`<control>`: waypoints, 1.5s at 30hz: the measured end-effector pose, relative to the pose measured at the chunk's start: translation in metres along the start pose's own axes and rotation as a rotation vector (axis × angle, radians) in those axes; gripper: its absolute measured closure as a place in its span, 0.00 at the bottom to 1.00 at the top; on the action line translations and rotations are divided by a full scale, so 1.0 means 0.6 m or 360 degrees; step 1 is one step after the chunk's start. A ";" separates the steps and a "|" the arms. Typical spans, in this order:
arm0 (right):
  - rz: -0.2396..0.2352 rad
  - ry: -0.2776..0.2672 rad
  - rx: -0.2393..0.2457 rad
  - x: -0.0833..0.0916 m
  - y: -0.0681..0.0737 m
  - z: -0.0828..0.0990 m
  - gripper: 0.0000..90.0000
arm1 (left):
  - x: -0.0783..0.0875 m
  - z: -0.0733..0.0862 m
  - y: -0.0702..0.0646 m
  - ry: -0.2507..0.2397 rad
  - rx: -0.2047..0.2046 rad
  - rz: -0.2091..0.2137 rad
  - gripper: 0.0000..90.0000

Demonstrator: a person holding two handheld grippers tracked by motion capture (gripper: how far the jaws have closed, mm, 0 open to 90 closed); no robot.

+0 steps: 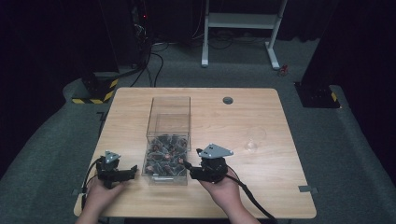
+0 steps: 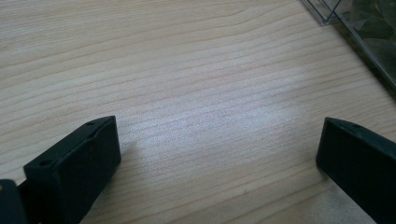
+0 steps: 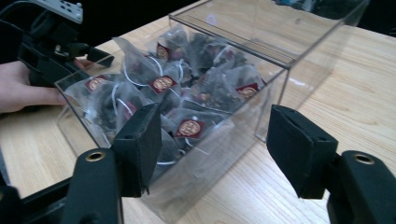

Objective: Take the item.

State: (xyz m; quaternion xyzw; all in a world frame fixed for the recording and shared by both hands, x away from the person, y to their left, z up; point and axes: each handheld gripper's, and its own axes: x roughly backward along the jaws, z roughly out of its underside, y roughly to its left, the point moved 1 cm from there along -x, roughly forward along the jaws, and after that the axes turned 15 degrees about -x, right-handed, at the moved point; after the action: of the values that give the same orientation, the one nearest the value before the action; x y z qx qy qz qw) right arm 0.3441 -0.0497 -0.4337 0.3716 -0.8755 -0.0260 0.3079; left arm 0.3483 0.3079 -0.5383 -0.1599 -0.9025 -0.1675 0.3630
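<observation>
The left gripper (image 1: pixel 133 170) is held low on the wooden table (image 1: pixel 261 112), just left of the clear plastic box (image 1: pixel 169 116), its jaws spread wide over bare wood with nothing between them. The left hand (image 1: pixel 100 196) is wrapped around the body from behind. The right gripper (image 1: pixel 185 164) is held by the right hand (image 1: pixel 224 186) at the box's near right corner and is pointed leftward at it; its jaws are parted, and nothing is pinched by them. The box is stood at the table's middle, and its near end is filled with tea bags (image 3: pixel 187 93). Round red-and-gold labels (image 3: pixel 190 127) are seen on the bags; their print cannot be read. A small clear cup (image 1: pixel 254 140) is set well to the right.
</observation>
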 end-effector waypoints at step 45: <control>-0.0179 0.0129 0.0118 -0.065 0.076 0.021 0.80 | 0.000 0.000 0.000 0.0000 0.0000 0.0001 0.00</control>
State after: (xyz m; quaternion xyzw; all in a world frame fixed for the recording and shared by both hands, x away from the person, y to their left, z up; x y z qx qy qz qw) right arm 0.3290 0.0068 -0.4513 0.4321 -0.8403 0.0042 0.3273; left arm 0.3483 0.3079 -0.5383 -0.1601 -0.9025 -0.1673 0.3630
